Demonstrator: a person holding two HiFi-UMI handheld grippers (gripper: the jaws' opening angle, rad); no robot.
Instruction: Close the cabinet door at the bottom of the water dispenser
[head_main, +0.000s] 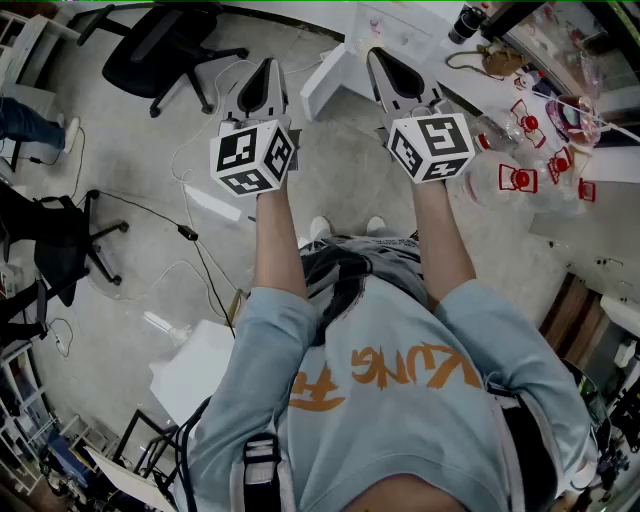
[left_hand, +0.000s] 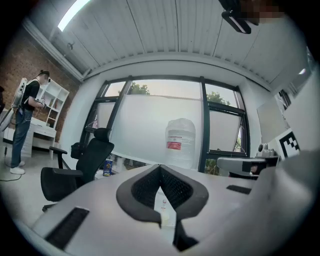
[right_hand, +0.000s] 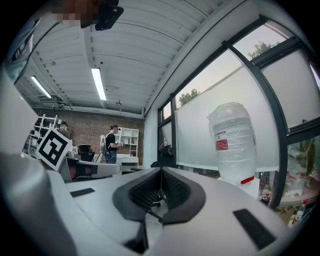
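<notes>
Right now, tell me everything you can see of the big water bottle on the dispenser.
The water bottle is a large jug of clear, slightly cloudy plastic with faint ribs and a rounded end on top. It stands upright, mouth down, narrowing onto the white dispenser, where a red piece shows. A red and white label sits on its side; its print is too small to read. Behind it is the window's white blind. Nothing else touches it.

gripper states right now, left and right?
Left gripper: closed, holding nothing.
Right gripper: closed, holding nothing.
</notes>
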